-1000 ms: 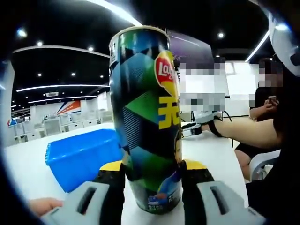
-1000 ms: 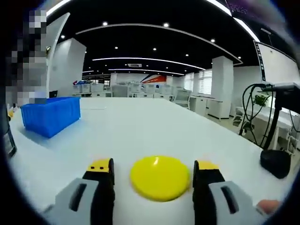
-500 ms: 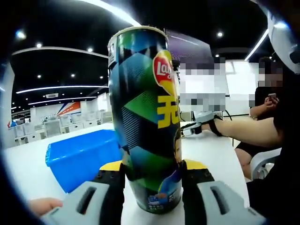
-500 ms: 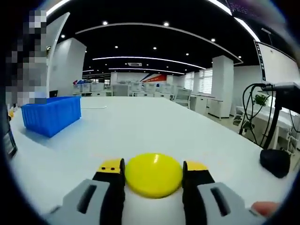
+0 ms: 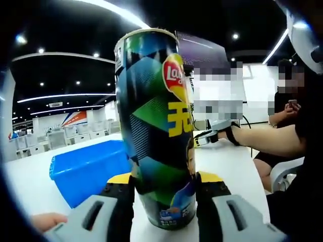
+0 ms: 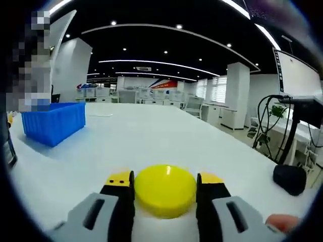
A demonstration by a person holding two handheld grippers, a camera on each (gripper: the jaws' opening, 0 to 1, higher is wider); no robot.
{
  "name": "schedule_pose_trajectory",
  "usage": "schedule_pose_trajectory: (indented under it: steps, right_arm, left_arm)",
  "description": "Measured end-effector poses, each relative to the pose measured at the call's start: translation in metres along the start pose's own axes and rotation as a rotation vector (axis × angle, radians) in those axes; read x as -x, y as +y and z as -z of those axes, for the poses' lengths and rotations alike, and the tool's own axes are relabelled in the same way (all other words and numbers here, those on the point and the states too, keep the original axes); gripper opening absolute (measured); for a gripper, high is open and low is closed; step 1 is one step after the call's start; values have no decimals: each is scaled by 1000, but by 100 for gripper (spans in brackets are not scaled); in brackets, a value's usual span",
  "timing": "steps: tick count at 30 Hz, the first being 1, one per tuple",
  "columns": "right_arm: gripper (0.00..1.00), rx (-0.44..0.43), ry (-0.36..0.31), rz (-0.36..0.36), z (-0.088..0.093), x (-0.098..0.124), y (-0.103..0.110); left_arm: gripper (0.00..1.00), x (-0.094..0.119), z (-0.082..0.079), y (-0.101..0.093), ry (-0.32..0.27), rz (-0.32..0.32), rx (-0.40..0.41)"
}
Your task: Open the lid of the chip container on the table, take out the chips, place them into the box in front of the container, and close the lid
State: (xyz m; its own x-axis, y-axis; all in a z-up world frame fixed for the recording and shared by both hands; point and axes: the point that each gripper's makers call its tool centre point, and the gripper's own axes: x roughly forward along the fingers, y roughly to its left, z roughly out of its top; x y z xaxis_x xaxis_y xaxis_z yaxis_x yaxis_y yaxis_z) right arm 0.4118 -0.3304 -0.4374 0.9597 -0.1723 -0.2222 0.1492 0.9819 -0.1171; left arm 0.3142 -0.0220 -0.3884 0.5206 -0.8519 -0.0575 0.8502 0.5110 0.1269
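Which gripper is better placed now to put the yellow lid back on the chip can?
The right gripper. Its jaws are shut on the yellow lid, so it only needs to carry it over. The left gripper is busy: its jaws clamp the chip can, holding it upright beside the blue box.

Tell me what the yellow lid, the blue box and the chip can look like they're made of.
Yellow lid: likely plastic, smooth, with a soft sheen. Blue box: probably rigid moulded plastic, uniform colour, thick rim. Chip can: glossy printed wrap; the body beneath, cardboard or otherwise, can't be told.
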Motion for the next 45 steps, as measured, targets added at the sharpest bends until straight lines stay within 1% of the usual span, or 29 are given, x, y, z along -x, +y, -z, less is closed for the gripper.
schedule_pose_trajectory:
  steps: [2,4,5,6,7,8,9,10,11,12,13,14,15,16,17,20,21,22,23,26,27,29,31,33,35,36,39,44,45]
  right_arm:
    - [46,-5,-13,-2,-7,1,-1]
    - [46,-19,-35,-11,-24,4,0]
    - [46,-17,-65,-24,-40,7,2]
    - [46,-19,-83,-36,-52,9,4]
    - [46,-33,-113,-65,-72,14,10]
    - [46,-47,-137,-89,-87,19,15]
    - [46,-61,-173,-129,-110,27,24]
    - [46,-67,-185,-144,-117,30,27]
    - [46,-81,-228,-186,-141,40,36]
    - [46,-92,-249,-213,-155,47,43]
    - [46,-107,-278,-261,-175,60,56]
    - [46,-113,-298,-299,-188,68,65]
    - [46,-128,-315,-362,-203,80,81]
    - [46,-139,-330,-402,-213,89,91]
    - [46,-150,-348,-466,-225,102,108]
    - [46,-154,-367,-586,-242,127,142]
    - [46,-147,-364,-635,-246,138,157]
    - [46,-143,-365,-666,-249,146,167]
    - [46,-127,-377,-708,-253,157,181]
    - [46,-105,-368,-809,-253,180,214]
    - [46,-97,-353,-849,-250,188,228]
    - [46,-60,-330,-902,-243,198,251]
    - [46,-20,-313,-915,-234,200,267]
    - [46,28,-284,-916,-223,198,276]
    - [46,50,-265,-920,-216,195,284]
    - [46,52,-263,-925,-215,194,287]
    - [46,79,-223,-937,-208,190,291]
    - [46,112,-185,-944,-200,185,297]
    - [46,106,-184,-959,-200,187,298]
  left_arm:
    - [48,0,0,0,-1,0,0]
    - [48,0,0,1,-2,0,1]
    - [48,0,0,1,-3,0,1]
    - [48,0,0,1,-4,1,2]
    - [48,0,0,1,-4,1,2]
    - [48,-1,1,2,-5,1,2]
    - [48,-1,1,2,-6,1,3]
    - [48,-1,1,2,-6,1,3]
    - [48,-1,1,2,-7,2,3]
    - [48,-1,1,3,-8,2,4]
    - [48,-1,1,3,-8,3,4]
    - [48,-1,1,3,-8,2,3]
    - [48,-1,1,3,-9,3,4]
    - [48,-1,1,3,-9,3,4]
    - [48,-1,1,3,-9,2,3]
    - [48,0,0,2,-10,1,3]
    - [48,0,0,2,-10,1,3]
    - [48,0,0,2,-11,1,3]
    - [48,1,0,2,-11,1,2]
    - [48,2,-1,1,-11,0,1]
    - [48,2,-1,1,-11,0,1]
    - [48,2,-1,0,-11,0,1]
    - [48,2,-1,0,-11,0,-1]
    - [48,2,-1,0,-10,-1,-3]
    - [48,3,-1,0,-10,-1,-9]
    - [48,3,-1,0,-9,-1,-12]
    - [48,3,-1,-1,-9,-2,-22]
    - [49,4,-1,-2,-7,-3,-29]
    - [49,4,-2,-2,-7,-3,-31]
